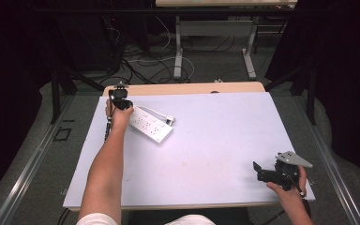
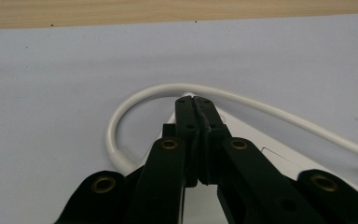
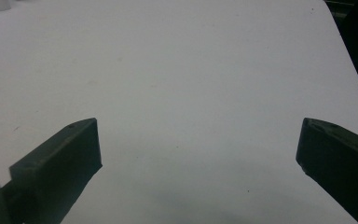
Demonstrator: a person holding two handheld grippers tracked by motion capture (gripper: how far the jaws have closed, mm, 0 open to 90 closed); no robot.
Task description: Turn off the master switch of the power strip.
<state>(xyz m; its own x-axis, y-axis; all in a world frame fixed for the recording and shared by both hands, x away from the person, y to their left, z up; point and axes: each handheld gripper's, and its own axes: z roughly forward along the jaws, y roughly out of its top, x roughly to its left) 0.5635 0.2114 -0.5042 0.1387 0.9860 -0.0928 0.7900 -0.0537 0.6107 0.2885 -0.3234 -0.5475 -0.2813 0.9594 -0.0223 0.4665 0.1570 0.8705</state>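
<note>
Power strip [image 1: 151, 125], white, lies at the far left of the table [image 1: 215, 140]; no legible markings. Left gripper [image 2: 196, 100], jaws pressed together, sits over the strip beside its looped cord [image 2: 121, 112]. Right gripper [image 3: 198, 144] rests near right, jaws spread.

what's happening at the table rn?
A person works a gripper in each hand over a white mat. The left gripper is shut, jaws together above a white power strip, beside its looped cord; whether it pinches anything is unclear. The right gripper sits open near the mat's front right corner, holding nothing.
</note>
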